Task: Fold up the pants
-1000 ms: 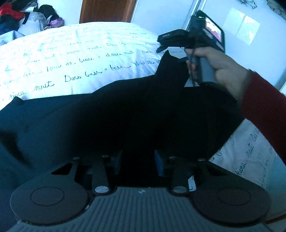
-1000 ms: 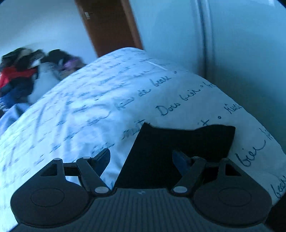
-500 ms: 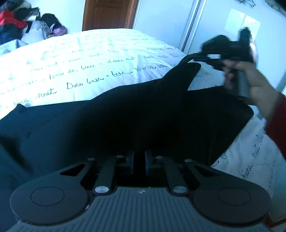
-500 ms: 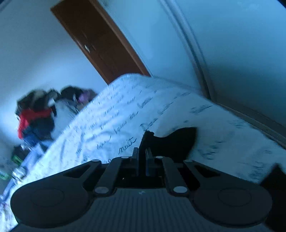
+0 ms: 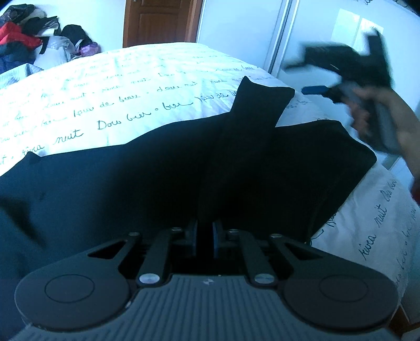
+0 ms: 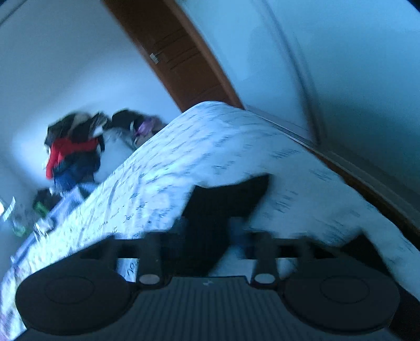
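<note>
Pants: the dark navy fabric pants [image 5: 157,178] lie spread across the near part of the bed, one narrow end [image 5: 260,102] sticking up and away over the white cover; in the right wrist view the same dark end [image 6: 225,199] lies on the cover just ahead of the gripper.
Bed: the white bedcover printed with dark handwritten script [image 5: 118,86] fills the middle of both views, and the pants rest directly on it.
Left gripper: the black left gripper [image 5: 204,237] points down at the pants; its fingers [image 5: 193,236] are drawn together and pinch a raised fold of the dark cloth.
Right gripper: the black right gripper [image 6: 207,230] is blurred; its fingers are spreading apart, with dark cloth visible in the gap but neither pad pressing on it. In the left wrist view it hangs above the far right corner of the pants, apart from the cloth.
Right hand: the person's hand [image 5: 388,123] grips the right gripper's handle, blurred, with a red sleeve edge [image 5: 416,192] at the frame's right border.
Background: a brown wooden door [image 5: 160,22] stands behind the bed, and a heap of mixed clothes [image 5: 29,36] sits at the far left.
</note>
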### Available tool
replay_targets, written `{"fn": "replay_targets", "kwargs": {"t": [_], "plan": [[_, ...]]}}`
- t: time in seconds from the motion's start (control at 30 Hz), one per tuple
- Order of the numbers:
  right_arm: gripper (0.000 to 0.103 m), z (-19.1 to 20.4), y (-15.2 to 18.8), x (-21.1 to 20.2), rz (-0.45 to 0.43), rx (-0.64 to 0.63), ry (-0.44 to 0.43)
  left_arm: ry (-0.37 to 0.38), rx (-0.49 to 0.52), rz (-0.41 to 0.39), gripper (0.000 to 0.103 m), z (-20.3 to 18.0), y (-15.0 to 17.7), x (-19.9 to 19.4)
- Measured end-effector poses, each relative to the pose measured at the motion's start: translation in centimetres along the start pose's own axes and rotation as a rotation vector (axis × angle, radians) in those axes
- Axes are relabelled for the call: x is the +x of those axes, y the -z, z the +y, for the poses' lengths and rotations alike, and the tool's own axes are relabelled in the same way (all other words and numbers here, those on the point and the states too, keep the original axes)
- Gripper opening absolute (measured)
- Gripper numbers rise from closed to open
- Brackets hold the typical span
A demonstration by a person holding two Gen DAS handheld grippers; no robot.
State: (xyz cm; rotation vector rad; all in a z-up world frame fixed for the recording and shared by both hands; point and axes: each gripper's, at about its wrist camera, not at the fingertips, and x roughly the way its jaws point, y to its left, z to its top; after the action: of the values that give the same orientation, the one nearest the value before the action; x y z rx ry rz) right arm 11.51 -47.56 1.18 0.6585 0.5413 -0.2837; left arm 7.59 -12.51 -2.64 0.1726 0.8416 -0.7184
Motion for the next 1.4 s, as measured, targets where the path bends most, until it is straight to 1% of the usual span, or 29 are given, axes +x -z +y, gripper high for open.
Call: {"fn": "replay_targets", "kwargs": {"t": [0.03,0.1,0.17,0.2,0.3,0.37,0.4,0.43,0.47,0.5,0.53,0.6,0.63,0.67,0.7,0.87,0.97,1.03,1.17,1.2,1.23,1.27,1.3,1.33,1.37,1.4], "plan": [[0.084,1.5,-0.5,1.5,-0.001,-0.043,0.020,-0.001,-0.002,0.000,0.015,0.0,0.0,0.0],[0.083,4.2,-1.3,4.6,0.002,-0.122,0.087,0.001,-0.004,0.001,0.016,0.0,0.0,0.1],[0.083,6.1,-2.0,7.7,0.032,-0.175,0.151,0.011,-0.019,0.003,0.017,0.2,0.0,0.2],[0.083,6.8,-2.2,9.6,0.056,-0.181,0.205,0.018,-0.024,0.003,0.017,0.2,-0.1,0.2],[0.082,7.1,-1.7,12.9,0.117,-0.151,0.294,0.029,-0.028,0.002,0.020,0.3,-0.2,0.3],[0.069,6.9,-1.1,13.8,0.102,-0.153,0.326,0.030,-0.022,-0.002,0.021,0.3,-0.2,0.3],[0.044,7.1,-0.9,13.9,0.083,-0.176,0.342,0.031,-0.018,-0.003,0.025,0.3,-0.3,0.3],[0.021,6.9,-0.8,13.6,0.066,-0.187,0.353,0.033,-0.012,-0.005,0.027,0.3,-0.4,0.3],[0.017,6.4,-0.8,13.2,0.053,-0.167,0.341,0.035,-0.007,-0.010,0.031,0.2,-0.5,0.3],[0.011,5.7,-0.9,12.8,0.046,-0.123,0.309,0.036,-0.003,-0.016,0.033,0.2,-0.5,0.2],[0.008,4.8,-1.1,11.9,0.034,-0.068,0.277,0.035,0.000,-0.020,0.033,0.2,-0.7,0.3],[0.008,2.8,-1.4,10.1,-0.003,0.027,0.222,0.030,0.008,-0.021,0.031,0.1,-0.8,0.4],[0.007,2.0,-1.5,9.1,-0.019,0.053,0.202,0.028,0.012,-0.021,0.031,0.0,-0.7,0.5],[0.007,1.1,-1.5,7.7,-0.040,0.078,0.179,0.022,0.014,-0.022,0.025,-0.1,-0.8,0.5],[0.007,0.3,-1.5,6.3,-0.058,0.098,0.159,0.015,0.019,-0.023,0.018,-0.2,-0.7,0.6],[0.007,-4.3,-0.6,-0.7,-0.134,0.193,0.079,-0.014,0.046,-0.039,0.015,-1.0,-0.4,0.2],[0.007,-7.0,0.7,-4.3,-0.162,0.236,0.073,-0.028,0.079,-0.050,0.015,-1.4,-0.2,-0.1],[0.007,-8.5,1.4,-5.2,-0.144,0.236,0.086,-0.040,0.092,-0.042,0.015,-1.6,-0.1,0.2],[0.009,-10.2,1.7,-4.3,-0.061,0.274,0.094,-0.056,0.090,-0.030,0.015,-1.9,0.0,0.7],[0.013,-10.7,1.8,-4.0,-0.052,0.309,0.094,-0.060,0.088,-0.030,0.015,-2.0,-0.1,0.8],[0.021,-11.1,2.0,-3.7,-0.038,0.343,0.086,-0.063,0.088,-0.029,0.015,-2.1,-0.2,0.8],[0.025,-11.5,2.1,-3.4,-0.025,0.374,0.069,-0.066,0.088,-0.027,0.015,-2.2,-0.3,0.9],[0.032,-11.7,2.3,-3.3,-0.024,0.402,0.044,-0.068,0.090,-0.026,0.016,-2.4,-0.3,0.9],[0.044,-11.9,2.5,-3.3,-0.035,0.422,0.018,-0.071,0.093,-0.024,0.016,-2.5,-0.3,0.9],[0.053,-12.0,2.6,-3.4,-0.045,0.429,-0.009,-0.073,0.095,-0.024,0.017,-2.5,-0.3,1.0],[0.066,-11.8,2.7,-3.5,-0.053,0.430,-0.042,-0.075,0.098,-0.024,0.018,-2.6,-0.4,1.0]]}}
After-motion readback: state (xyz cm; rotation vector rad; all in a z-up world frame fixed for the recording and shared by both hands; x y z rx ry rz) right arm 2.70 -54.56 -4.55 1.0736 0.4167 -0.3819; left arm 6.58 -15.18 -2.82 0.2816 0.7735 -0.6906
